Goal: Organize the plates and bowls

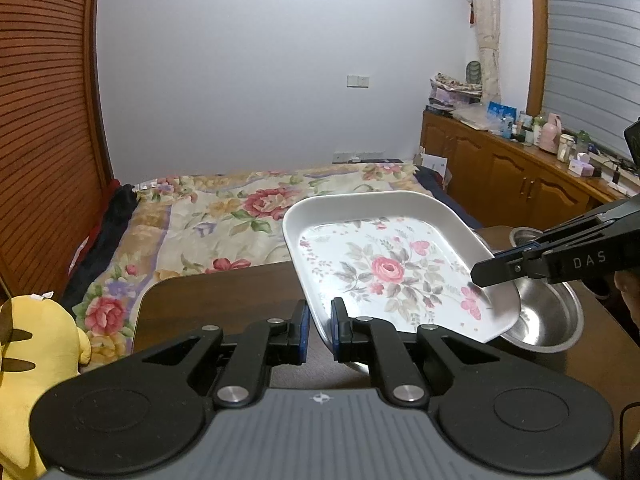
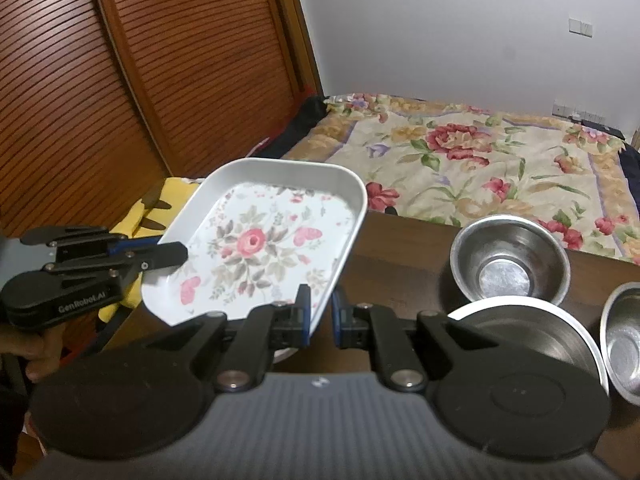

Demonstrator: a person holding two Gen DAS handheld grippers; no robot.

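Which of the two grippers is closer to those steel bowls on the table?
Right. The right gripper clamps the floral plate beside the steel bowls; the left gripper clamps its far edge.

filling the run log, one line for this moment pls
left tongs: shut on floral plate | right tongs: shut on floral plate | plate: off table

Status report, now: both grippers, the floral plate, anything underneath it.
Left gripper and right gripper both shut on floral plate, opposite edges. Plate lifted, tilted, clear of table. Steel bowls on the table beneath and beside it.
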